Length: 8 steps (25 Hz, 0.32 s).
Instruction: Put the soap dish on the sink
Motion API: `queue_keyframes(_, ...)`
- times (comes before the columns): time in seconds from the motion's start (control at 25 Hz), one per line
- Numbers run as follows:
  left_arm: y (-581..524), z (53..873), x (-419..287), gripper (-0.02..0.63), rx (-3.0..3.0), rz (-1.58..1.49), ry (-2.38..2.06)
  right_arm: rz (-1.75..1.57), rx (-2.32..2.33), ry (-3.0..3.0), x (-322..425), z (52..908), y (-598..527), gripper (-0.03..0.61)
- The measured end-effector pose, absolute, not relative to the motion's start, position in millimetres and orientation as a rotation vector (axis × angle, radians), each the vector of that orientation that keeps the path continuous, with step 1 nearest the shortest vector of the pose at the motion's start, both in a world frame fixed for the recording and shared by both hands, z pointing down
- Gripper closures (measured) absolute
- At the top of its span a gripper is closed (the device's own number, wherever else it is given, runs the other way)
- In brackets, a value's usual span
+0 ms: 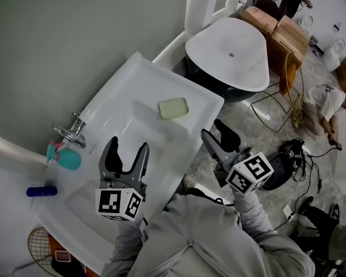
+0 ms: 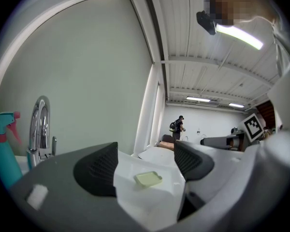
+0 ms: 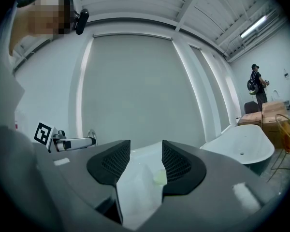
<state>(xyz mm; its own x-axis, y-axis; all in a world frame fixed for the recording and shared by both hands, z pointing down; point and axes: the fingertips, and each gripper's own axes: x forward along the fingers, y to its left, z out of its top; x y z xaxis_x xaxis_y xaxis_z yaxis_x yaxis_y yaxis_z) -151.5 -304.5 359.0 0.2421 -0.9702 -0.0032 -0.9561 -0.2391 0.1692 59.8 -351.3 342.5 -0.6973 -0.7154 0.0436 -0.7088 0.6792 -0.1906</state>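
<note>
A pale green soap dish (image 1: pixel 173 108) lies flat on the right ledge of the white sink (image 1: pixel 121 91). The left gripper view has the soap dish (image 2: pixel 148 179) between its jaws, further off on the sink (image 2: pixel 135 197). My left gripper (image 1: pixel 127 153) hovers open over the basin, nothing in it. Off the sink's front edge my right gripper (image 1: pixel 218 133) is open and empty. In the right gripper view only a sliver of the soap dish (image 3: pixel 159 178) shows beside the right jaw.
A chrome tap (image 1: pixel 74 131) stands at the back of the sink, with a teal spray bottle (image 1: pixel 64 156) and a blue cylinder (image 1: pixel 41 191) to its left. A white bathtub (image 1: pixel 230 53) and cardboard boxes (image 1: pixel 279 30) lie beyond. People stand and crouch on the floor at right.
</note>
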Motion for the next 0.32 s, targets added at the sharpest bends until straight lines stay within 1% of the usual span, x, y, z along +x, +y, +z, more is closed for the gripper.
queue_keyframes(0.32, -304.4, 362.2, -151.4, 0.221, 2.366, -0.159, -1.847, -0.307, -1.208, 2.847, 59.8, 344.0, -350.6, 0.391)
